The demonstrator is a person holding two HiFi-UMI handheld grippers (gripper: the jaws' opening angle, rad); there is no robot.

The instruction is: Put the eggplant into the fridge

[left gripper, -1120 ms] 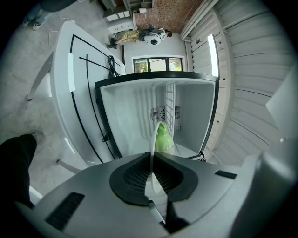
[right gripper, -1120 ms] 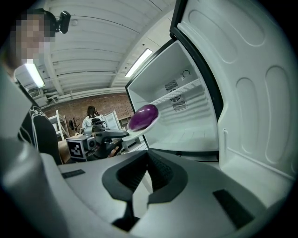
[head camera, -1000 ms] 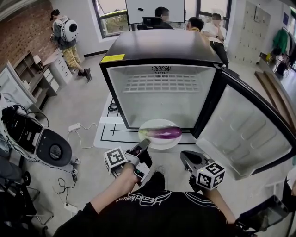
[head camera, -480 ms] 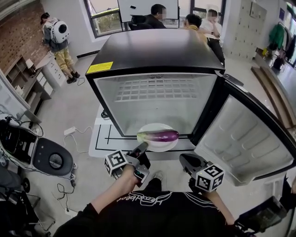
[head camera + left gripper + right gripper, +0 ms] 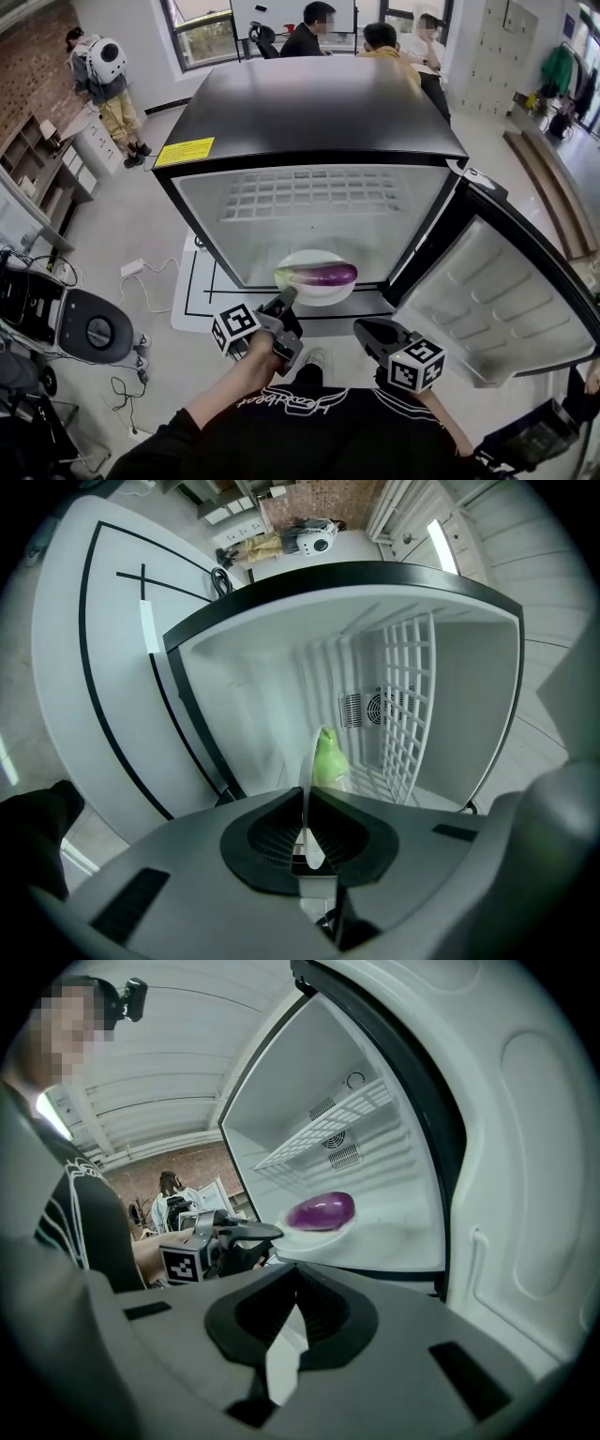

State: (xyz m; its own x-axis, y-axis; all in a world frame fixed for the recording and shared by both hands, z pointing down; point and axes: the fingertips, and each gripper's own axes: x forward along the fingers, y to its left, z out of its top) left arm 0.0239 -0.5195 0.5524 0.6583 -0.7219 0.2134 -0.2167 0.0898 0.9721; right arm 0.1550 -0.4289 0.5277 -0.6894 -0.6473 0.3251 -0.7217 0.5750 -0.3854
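A purple eggplant (image 5: 319, 274) with a green stem lies on a white plate (image 5: 315, 295) at the bottom front of the open fridge (image 5: 309, 103). My left gripper (image 5: 289, 297) is shut on the plate's near rim. In the left gripper view the plate (image 5: 306, 789) shows edge-on between the jaws of the left gripper (image 5: 306, 799), with the eggplant's green stem (image 5: 327, 757) beyond. My right gripper (image 5: 361, 328) hangs shut and empty just right of the plate, in front of the fridge. In the right gripper view the eggplant (image 5: 321, 1210), plate (image 5: 309, 1234) and left gripper (image 5: 272, 1232) appear beyond the right gripper (image 5: 295, 1274).
The fridge door (image 5: 487, 300) stands open to the right. A white wire shelf (image 5: 314, 192) sits high inside the fridge. A white mat with black lines (image 5: 202, 291) lies under the fridge. Equipment and cables (image 5: 89, 328) are at the left. Several people stand behind the fridge.
The left gripper has carried the plate and eggplant forward and a little down, toward the fridge's bottom. The right gripper has moved forward beside it. The fridge looms larger.
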